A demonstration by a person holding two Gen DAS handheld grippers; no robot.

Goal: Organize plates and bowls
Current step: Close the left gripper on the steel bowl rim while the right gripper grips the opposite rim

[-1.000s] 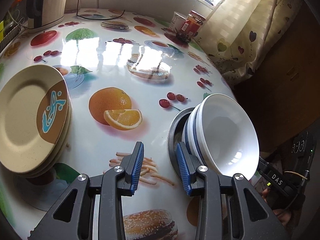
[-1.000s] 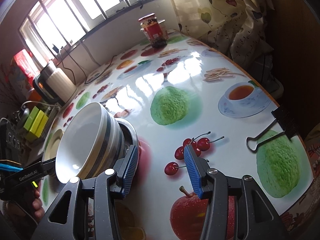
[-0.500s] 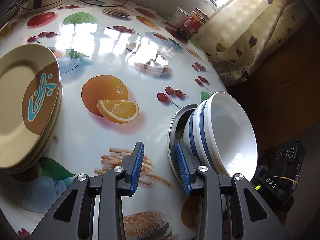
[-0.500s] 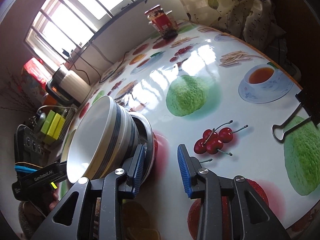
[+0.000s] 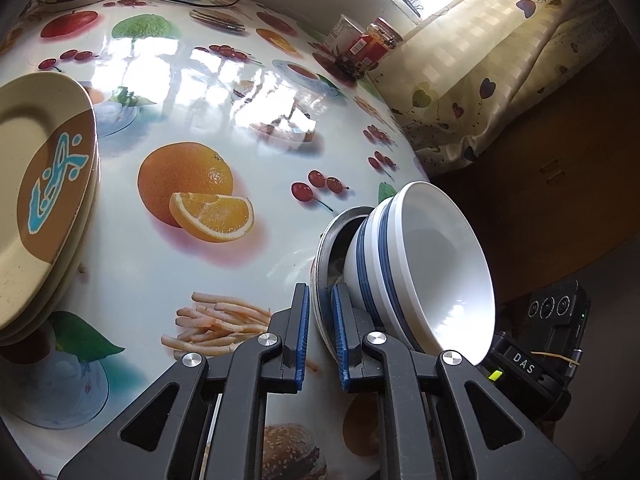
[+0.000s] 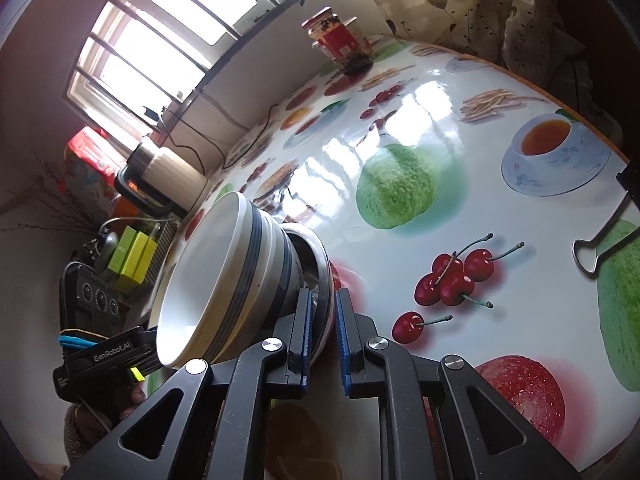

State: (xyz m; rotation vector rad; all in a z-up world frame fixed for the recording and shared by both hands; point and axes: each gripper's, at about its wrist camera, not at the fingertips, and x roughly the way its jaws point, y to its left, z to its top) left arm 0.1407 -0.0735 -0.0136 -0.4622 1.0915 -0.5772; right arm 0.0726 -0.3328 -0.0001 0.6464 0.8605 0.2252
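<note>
Left gripper [image 5: 319,328] clamped on the near rim of a metal dish [image 5: 326,256], low and right of centre in the left wrist view, one blue pad on each side of the thin rim. Right gripper [image 6: 320,334] likewise pinched on the same metal dish [image 6: 320,276] from the opposite side, low centre in the right wrist view. Nested in the dish, a stack of white bowls with blue bands [image 5: 424,272], mouth toward the right edge of the left view and toward the left edge in the right view [image 6: 224,276].

At the left edge of the left view, a stack of beige plates [image 5: 36,196] with a brown and blue patch, resting on the glossy fruit-print tablecloth [image 5: 208,92], well apart from the bowls. Between plates and bowls, only printed oranges and fries.

Upper right of centre, a red-labelled jar [image 5: 374,46] beside a white cup [image 5: 340,32], near a curtain [image 5: 492,64]. In the right view, a binder clip [image 6: 604,236] at the right edge, a kettle [image 6: 164,176] at mid left, and the other hand-held unit [image 6: 100,344] at lower left, partly behind the bowl stack.
</note>
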